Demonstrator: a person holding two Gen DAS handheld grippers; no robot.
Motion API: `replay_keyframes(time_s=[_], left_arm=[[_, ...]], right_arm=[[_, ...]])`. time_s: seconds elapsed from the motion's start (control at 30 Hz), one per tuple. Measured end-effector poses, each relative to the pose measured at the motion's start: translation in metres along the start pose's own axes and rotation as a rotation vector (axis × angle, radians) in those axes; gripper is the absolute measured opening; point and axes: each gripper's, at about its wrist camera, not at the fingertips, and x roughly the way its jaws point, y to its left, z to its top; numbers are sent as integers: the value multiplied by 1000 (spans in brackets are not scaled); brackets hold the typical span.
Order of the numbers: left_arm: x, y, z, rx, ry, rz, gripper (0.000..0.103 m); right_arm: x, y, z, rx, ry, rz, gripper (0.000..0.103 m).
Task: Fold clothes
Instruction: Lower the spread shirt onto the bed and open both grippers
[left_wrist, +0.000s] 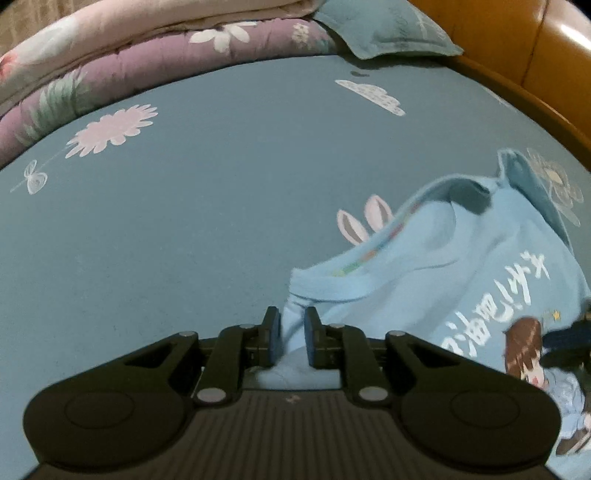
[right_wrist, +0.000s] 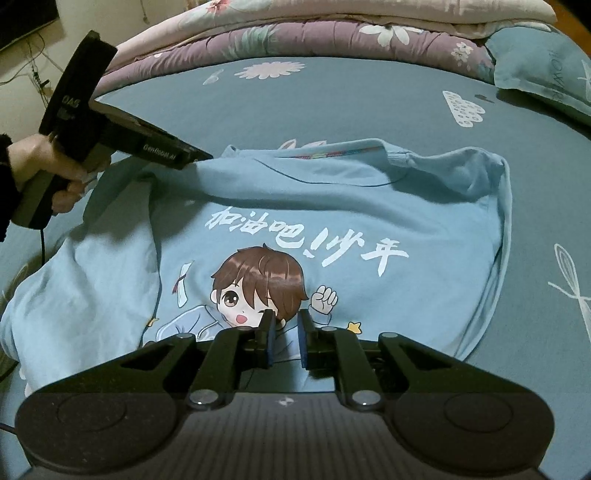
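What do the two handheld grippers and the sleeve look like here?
Both grippers: black linkage arms with silver pivot pins, blue pads on the fingers, ribbed dark body. The left gripper, seen from the right wrist view, has a black pistol handle, white lettering and a trailing black cable. Dark fuzzy sleeve.

The shirt (right_wrist: 424, 206) is light blue with a cartoon boy and white characters. The bedsheet (left_wrist: 221, 221) is teal with pale flowers. The quilt (right_wrist: 295, 37) is purple, floral.

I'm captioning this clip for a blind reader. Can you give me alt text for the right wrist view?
A light blue T-shirt printed with a cartoon boy lies on a teal bedsheet, the right claw nearly closed low over the print. At upper left a hand holds the left claw at the shirt's shoulder; folded quilts lie behind.
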Motion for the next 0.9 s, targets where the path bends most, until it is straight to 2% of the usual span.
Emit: replay_keyframes(time_s=[0.17,0.23,0.3,0.47,0.53,0.63,0.73,0.83,0.9], left_arm=[[-4,-10,1,22,29,16,9],[-6,-10,4,14,27,25,2],[-10,-10,8,8,10,51,1],[-26,9,35,-27,-95,120,2],[-23,14,43,-40,-84,124,8],[-22,16,43,-44,-88,154,8],[-31,11,35,-56,-87,119,8],[-40,-5,22,-22,-82,17,11],[-35,-14,14,-26,-34,-51,11]], right_arm=[[0,0,0,2,-5,0,17],[1,0,0,3,-6,-1,17],[1,0,0,4,-8,-1,17],[1,1,2,3,1,-1,19],[-1,1,6,1,6,2,19],[-8,-2,15,11,-15,14,19],[-16,-10,28,-1,-49,-16,21],[-12,-24,47,-24,-64,-97,21],[-2,-38,62,-25,-63,-139,20]])
